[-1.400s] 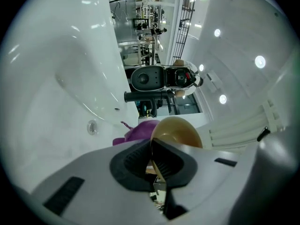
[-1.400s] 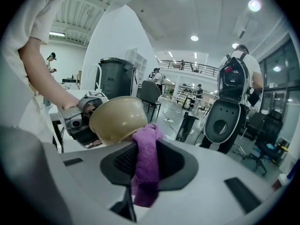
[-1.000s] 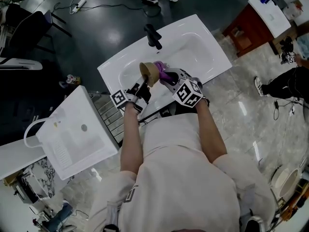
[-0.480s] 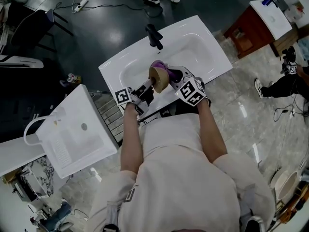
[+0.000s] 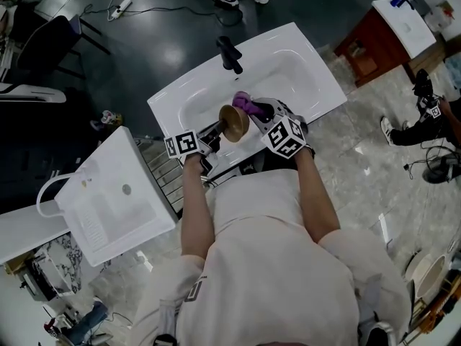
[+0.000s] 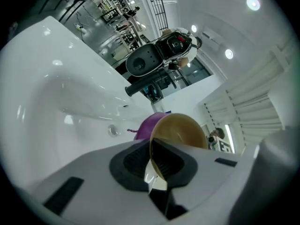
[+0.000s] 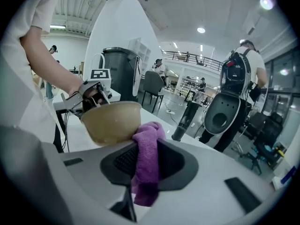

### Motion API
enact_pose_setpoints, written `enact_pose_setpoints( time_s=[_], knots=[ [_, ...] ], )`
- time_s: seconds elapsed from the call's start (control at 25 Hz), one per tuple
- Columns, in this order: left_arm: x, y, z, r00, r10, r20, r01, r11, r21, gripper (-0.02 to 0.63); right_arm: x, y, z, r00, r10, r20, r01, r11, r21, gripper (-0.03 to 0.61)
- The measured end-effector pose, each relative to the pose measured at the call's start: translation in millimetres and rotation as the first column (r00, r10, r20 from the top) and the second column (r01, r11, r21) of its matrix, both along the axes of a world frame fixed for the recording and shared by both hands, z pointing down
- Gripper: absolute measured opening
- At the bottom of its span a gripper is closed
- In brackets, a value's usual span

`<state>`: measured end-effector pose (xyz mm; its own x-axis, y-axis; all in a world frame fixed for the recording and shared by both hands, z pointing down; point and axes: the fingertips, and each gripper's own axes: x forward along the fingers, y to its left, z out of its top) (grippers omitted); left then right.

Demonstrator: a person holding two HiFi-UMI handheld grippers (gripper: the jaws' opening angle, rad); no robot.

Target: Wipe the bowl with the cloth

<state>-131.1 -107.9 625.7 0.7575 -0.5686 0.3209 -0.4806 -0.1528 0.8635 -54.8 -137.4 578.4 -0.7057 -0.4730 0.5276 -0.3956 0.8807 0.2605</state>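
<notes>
Two grippers are working over the white sink (image 5: 302, 71). I am clamping my left gripper (image 6: 157, 168) on the rim of the tan bowl (image 6: 180, 130), so the bowl is sitting tilted just ahead of that gripper's jaws, above the basin. I am pinching the purple cloth (image 7: 146, 161) between my right gripper's (image 7: 145, 177) jaws; the cloth is bunching out ahead of them and touching the bowl's outer wall, up and to the left of that gripper. Beyond both tools the black faucet (image 5: 229, 54) is standing at the sink's far edge.
</notes>
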Motion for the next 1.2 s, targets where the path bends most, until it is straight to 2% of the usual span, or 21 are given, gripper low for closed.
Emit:
enact_pose_setpoints(
  time_s=[0.16,0.36,0.56,0.68,0.8,0.88,0.92,1.0,1.08,1.16,1.2],
  knots=[
    [-12,0,20,0.988,-0.010,0.157,0.014,1.000,-0.024,0.018,-2,-1,-6,0.999,-0.006,0.036,0.006,1.000,-0.006,0.091],
    [-28,-14,16,0.967,-0.136,0.218,0.133,0.991,0.025,0.018,-10,9,2,0.998,-0.050,0.026,0.051,0.997,-0.049,0.091],
    [-52,-22,11,0.933,-0.285,0.218,0.280,0.958,0.056,0.018,-19,22,7,0.994,-0.099,0.050,0.105,0.988,-0.116,0.091],
    [-67,-24,8,0.906,-0.386,0.175,0.383,0.922,0.053,0.018,-31,41,11,0.981,-0.190,0.040,0.194,0.967,-0.164,0.091],
    [-77,-26,9,0.872,-0.434,0.226,0.429,0.900,0.076,0.018,-44,69,13,0.943,-0.331,0.041,0.331,0.915,-0.232,0.091],
    [-79,-28,11,0.857,-0.424,0.294,0.414,0.905,0.099,0.018,-52,80,1,0.917,-0.379,0.122,0.398,0.878,-0.266,0.091],
    [-77,-28,12,0.854,-0.408,0.323,0.395,0.912,0.108,0.018,-56,78,-9,0.914,-0.365,0.179,0.401,0.878,-0.261,0.091],
    [-69,-28,13,0.856,-0.361,0.371,0.340,0.932,0.122,0.018,-58,59,-30,0.923,-0.276,0.269,0.339,0.914,-0.224,0.091],
    [-55,-29,11,0.860,-0.302,0.410,0.269,0.953,0.139,0.018,-54,34,-41,0.937,-0.162,0.309,0.230,0.953,-0.198,0.091],
    [-38,-32,5,0.852,-0.245,0.462,0.187,0.968,0.169,0.018,-48,16,-40,0.955,-0.075,0.286,0.130,0.975,-0.178,0.091],
    [-30,-34,2,0.843,-0.216,0.493,0.143,0.973,0.181,0.018,-45,10,-35,0.969,-0.054,0.240,0.093,0.984,-0.154,0.091]
  ],
)
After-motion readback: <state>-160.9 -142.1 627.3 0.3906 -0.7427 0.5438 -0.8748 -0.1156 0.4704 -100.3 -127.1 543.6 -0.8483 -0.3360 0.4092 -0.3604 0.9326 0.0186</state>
